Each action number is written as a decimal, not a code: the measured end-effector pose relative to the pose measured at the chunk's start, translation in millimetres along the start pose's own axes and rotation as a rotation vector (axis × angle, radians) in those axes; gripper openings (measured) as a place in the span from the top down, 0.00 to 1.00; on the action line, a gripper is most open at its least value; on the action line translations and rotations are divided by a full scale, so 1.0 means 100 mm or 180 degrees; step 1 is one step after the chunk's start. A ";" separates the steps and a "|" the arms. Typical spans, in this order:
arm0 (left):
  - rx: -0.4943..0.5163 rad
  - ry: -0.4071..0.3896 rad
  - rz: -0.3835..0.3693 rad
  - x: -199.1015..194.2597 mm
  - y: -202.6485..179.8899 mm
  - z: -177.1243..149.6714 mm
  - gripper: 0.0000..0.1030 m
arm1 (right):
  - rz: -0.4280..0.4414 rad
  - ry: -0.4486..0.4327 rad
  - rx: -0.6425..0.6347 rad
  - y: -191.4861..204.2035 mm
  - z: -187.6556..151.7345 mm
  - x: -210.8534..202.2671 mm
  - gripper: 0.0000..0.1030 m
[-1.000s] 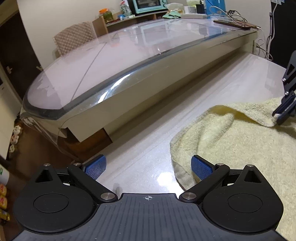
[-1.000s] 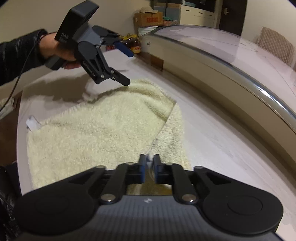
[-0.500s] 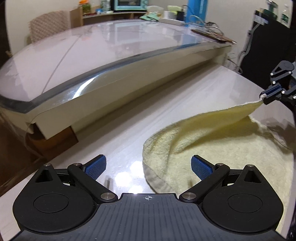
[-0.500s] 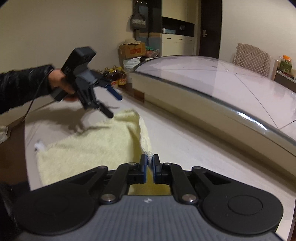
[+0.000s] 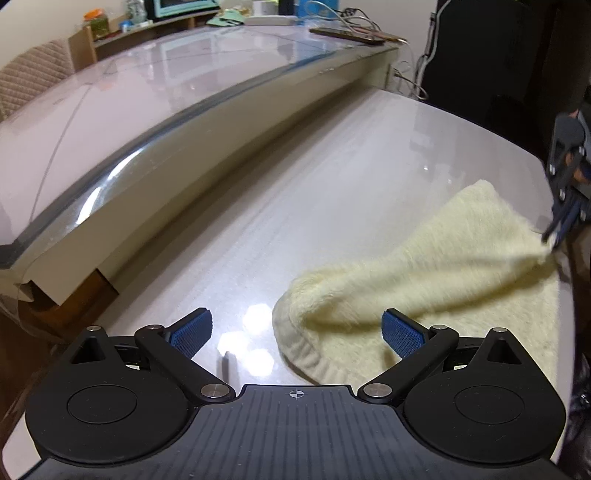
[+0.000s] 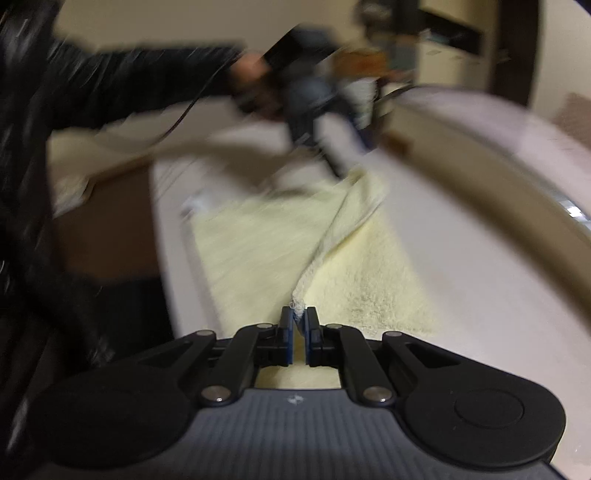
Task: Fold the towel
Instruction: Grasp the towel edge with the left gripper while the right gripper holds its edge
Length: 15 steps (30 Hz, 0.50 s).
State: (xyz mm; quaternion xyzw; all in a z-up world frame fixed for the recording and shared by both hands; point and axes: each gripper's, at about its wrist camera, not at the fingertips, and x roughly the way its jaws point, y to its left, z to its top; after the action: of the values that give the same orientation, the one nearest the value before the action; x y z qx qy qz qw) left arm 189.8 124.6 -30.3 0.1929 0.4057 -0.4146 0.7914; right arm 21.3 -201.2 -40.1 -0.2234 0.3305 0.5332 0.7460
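A pale yellow towel (image 5: 436, 280) lies on a glossy white table (image 5: 332, 192), partly folded over itself. My left gripper (image 5: 297, 332) is open and empty, its blue pads astride the towel's near folded end, just above it. My right gripper (image 6: 299, 325) is shut on a towel corner and holds it lifted, so a fold of the towel (image 6: 332, 229) stretches away from it. The right gripper also shows in the left wrist view (image 5: 561, 225) at the right edge, pinching that corner. The left gripper shows blurred in the right wrist view (image 6: 314, 110).
A higher table with a glass top (image 5: 166, 85) runs along the far side, close to the white table. A quilted chair (image 5: 29, 85) and a cluttered shelf (image 5: 166, 14) stand behind it. The white table's right edge (image 5: 517, 147) is near the right gripper.
My right gripper has carried the towel corner over towards the table's near side, folding the towel further over itself. The left gripper stays open and has shifted over the folded end.
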 end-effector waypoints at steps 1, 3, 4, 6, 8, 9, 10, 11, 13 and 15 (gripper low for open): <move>-0.0030 0.0023 -0.0059 0.01 0.01 0.01 0.02 | -0.0014 0.0027 0.0019 0.00 -0.03 0.01 0.94; -0.0089 0.0062 -0.0182 0.04 0.03 0.03 0.02 | -0.0027 0.0011 0.0104 -0.04 -0.07 0.00 0.94; -0.0115 0.0083 -0.0252 0.06 0.05 0.04 0.02 | -0.0029 -0.0016 0.0155 -0.06 -0.09 -0.02 0.94; -0.0151 0.0123 -0.0373 0.09 0.08 0.07 0.02 | -0.0033 -0.0058 0.0211 -0.08 -0.10 -0.06 0.94; -0.0238 0.0175 -0.0513 0.13 0.14 0.10 0.02 | -0.0071 -0.0090 0.0244 -0.08 -0.10 -0.09 0.94; -0.0281 0.0196 -0.0555 0.14 0.16 0.11 0.02 | -0.0087 -0.0102 0.0253 -0.07 -0.10 -0.10 0.94; -0.0357 0.0233 -0.0633 0.16 0.20 0.12 0.02 | -0.0094 -0.0106 0.0254 -0.06 -0.09 -0.10 0.94; -0.0430 0.0268 -0.0711 0.16 0.24 0.12 0.02 | -0.0099 -0.0107 0.0251 -0.06 -0.09 -0.10 0.94; -0.0543 0.0312 -0.0886 0.19 0.30 0.12 0.02 | -0.0106 -0.0110 0.0241 -0.05 -0.08 -0.10 0.94; -0.0651 0.0337 -0.1068 0.23 0.34 0.15 0.02 | -0.0116 -0.0117 0.0242 -0.07 -0.08 -0.10 0.94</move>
State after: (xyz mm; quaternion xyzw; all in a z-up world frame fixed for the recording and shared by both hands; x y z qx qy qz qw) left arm 232.2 123.8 -40.8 0.0627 0.5131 -0.4866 0.7043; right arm 23.4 -215.3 -38.6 -0.1909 0.3326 0.5106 0.7696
